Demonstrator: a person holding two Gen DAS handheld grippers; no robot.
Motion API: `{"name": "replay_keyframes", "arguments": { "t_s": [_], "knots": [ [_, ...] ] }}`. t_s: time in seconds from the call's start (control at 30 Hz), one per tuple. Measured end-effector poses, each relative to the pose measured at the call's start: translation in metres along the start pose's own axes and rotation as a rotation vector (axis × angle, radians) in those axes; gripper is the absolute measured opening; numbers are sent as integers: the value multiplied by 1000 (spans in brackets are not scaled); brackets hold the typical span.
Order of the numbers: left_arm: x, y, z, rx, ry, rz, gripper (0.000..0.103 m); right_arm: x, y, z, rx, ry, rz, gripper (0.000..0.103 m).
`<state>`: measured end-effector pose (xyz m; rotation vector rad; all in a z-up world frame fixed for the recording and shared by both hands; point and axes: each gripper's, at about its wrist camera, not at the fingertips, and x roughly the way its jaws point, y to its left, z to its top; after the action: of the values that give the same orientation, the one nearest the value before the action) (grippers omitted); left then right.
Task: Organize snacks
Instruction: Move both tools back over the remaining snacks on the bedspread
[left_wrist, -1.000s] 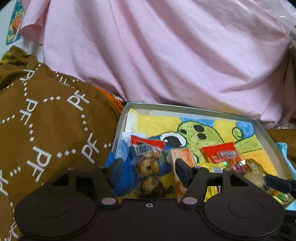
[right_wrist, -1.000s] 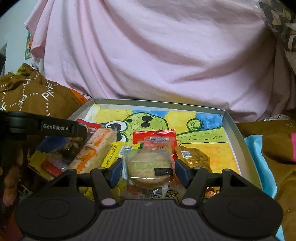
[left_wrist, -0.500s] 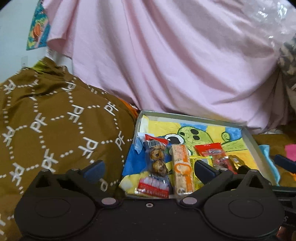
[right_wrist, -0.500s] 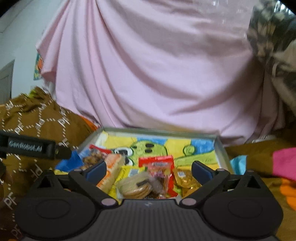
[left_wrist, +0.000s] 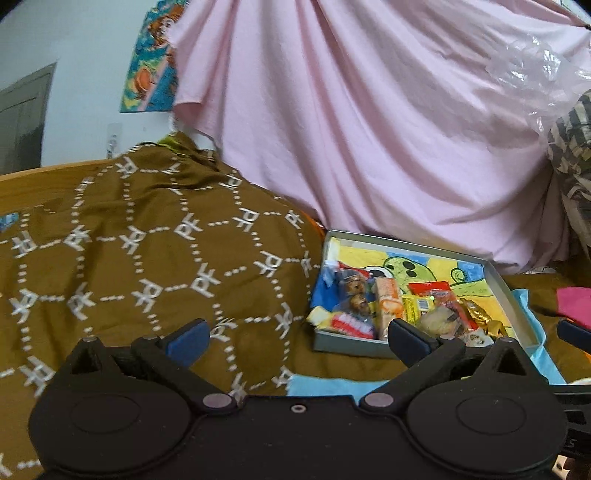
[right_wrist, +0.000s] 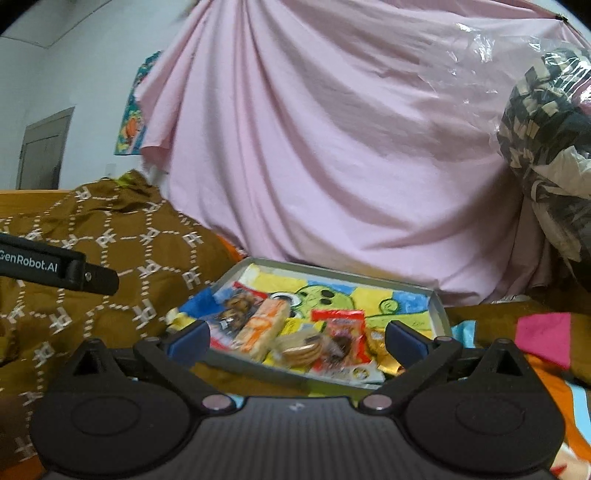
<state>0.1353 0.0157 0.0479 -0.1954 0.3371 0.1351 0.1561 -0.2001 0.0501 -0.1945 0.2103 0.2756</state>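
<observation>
A shallow tray (right_wrist: 437, 308) lay on the patterned bedspread (left_wrist: 155, 266), in front of a draped sheet (right_wrist: 332, 147). The snack packets sat crowded in its near half: a doughnut pack (left_wrist: 354, 295) at the left, a wafer bar (right_wrist: 264, 326) just right of it, then a round biscuit pack (right_wrist: 301, 347) and a foil sweet (left_wrist: 476, 310) at the right (its far half lay bare). A bagged bundle (right_wrist: 546, 147) stood right of the sheet
</observation>
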Motion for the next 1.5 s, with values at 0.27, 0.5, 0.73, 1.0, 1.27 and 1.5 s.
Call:
{"name": "replay_keyframes", "arguments": {
  "t_s": [0.27, 0.5, 0.73, 1.0, 1.27, 1.5],
  "knots": [
    [-42, 32, -20, 34, 14, 16, 102, -44, 29, -5, -2, 9, 53, 103],
    [-58, 54, -57, 64, 120, -3, 102, -67, 64, -24, -83, 74, 112, 103],
    [-48, 60, -76, 77, 255, 32, 102, -73, 86, -53, -114, 226, 175, 103],
    [-35, 63, -81, 64, 313, 6, 102, -63, 92, -74, -72, 364, 197, 103],
    [-21, 63, -86, 75, 369, 5, 102, -47, 93, -80, -62, 423, 216, 103],
    [-12, 60, -89, 95, 374, -10, 102, -39, 94, -84, -74, 448, 247, 103]
  ]
}}
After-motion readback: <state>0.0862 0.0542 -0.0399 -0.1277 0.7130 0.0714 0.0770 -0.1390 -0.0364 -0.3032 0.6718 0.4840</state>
